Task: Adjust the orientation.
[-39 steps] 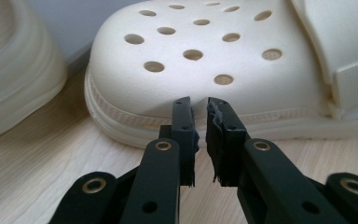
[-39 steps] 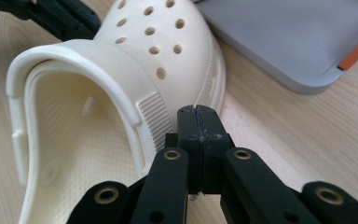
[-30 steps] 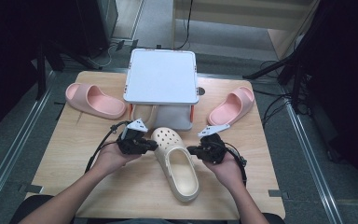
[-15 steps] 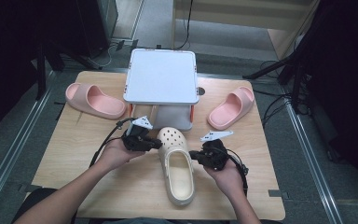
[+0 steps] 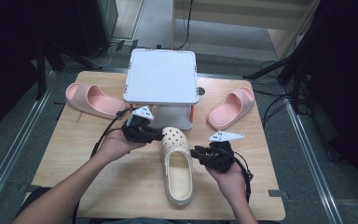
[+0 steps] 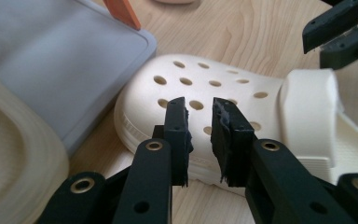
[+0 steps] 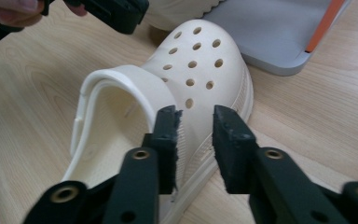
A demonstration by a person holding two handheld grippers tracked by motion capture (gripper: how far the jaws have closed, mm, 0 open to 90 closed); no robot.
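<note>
Your two grippers flank one cream clog (image 5: 177, 167), which lies flat on the wooden counter (image 5: 98, 186) with its perforated toe pointing toward the grey stand (image 5: 161, 77) and just in front of it. A second cream clog (image 6: 14, 154) sits under that stand's platform, seen at the edge of the left gripper view. Two pink slides rest on the counter: one (image 5: 93, 99) at the far left, one (image 5: 232, 107) at the far right, both well apart from the clog. Your left gripper (image 5: 161, 135) sits beside the clog's toe; its fingers (image 6: 177, 135) have just been opening and stand released with a narrow gap, nothing clamped between them. Your right gripper (image 5: 195, 153) sits beside the clog's right side near the strap; its fingers (image 7: 230, 144) have likewise just been opening and stand released, clear of the rim.
</note>
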